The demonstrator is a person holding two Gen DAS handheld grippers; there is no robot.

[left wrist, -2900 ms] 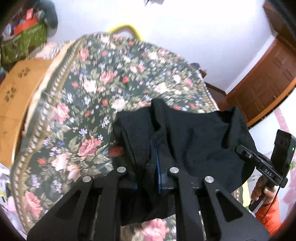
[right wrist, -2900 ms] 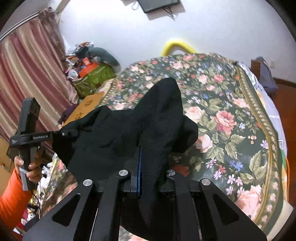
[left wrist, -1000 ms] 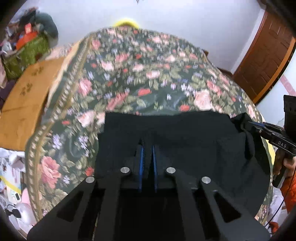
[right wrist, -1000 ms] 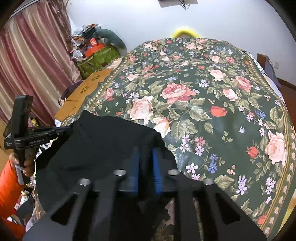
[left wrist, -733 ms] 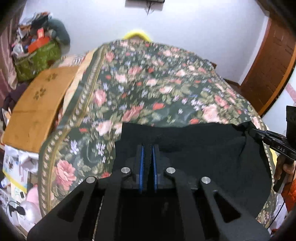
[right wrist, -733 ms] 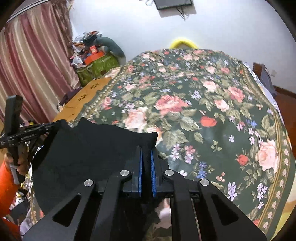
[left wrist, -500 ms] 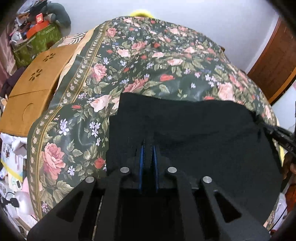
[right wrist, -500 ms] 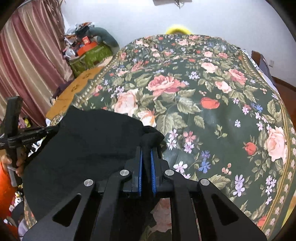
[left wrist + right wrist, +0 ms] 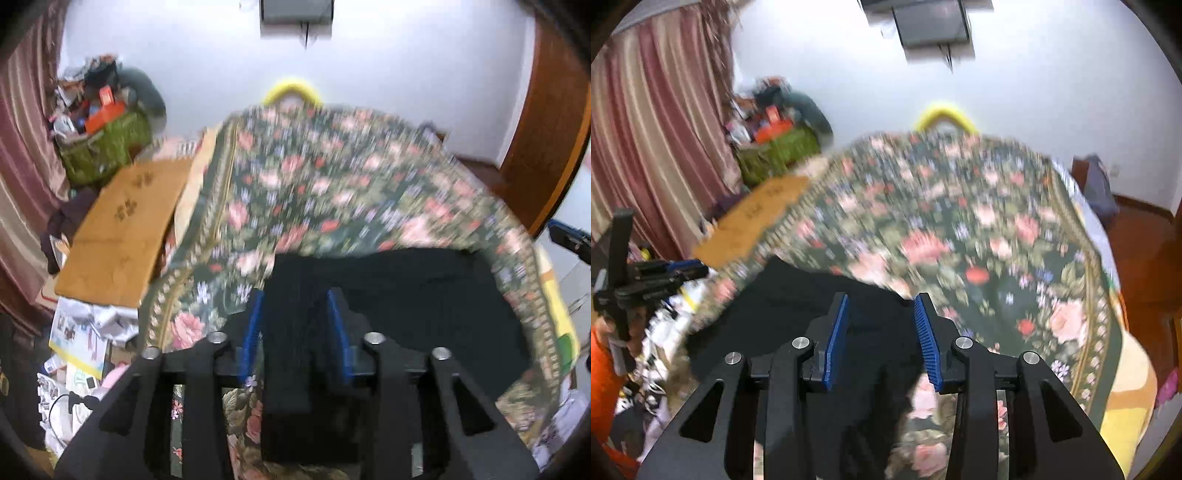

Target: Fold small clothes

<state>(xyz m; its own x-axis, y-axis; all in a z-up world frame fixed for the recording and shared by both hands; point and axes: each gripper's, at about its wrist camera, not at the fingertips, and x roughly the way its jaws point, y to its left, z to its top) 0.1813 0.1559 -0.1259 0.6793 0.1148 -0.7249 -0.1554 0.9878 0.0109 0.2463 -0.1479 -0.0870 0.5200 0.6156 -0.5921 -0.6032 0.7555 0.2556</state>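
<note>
Both my tongs are opening right now: the left tongs (image 9: 295, 321) are spreading their blue pads with a strip of the flat black cloth garment (image 9: 424, 291) between them, no longer pinched, and the right tongs (image 9: 881, 325) stand parted over the garment's other corner, nothing gripped. The garment lies on the dark floral bedspread (image 9: 979, 229) at the near edge of the bed, close to where the cover drops away. My worry: the ribbed pads could snag the fabric as I pull clear and drag a corner up, spoiling the fold. And so close to the edge, any tug could slide the cloth off toward the cluttered floor (image 9: 81, 354). The views are blurred, so I can't tell whether the fold sits square.
</note>
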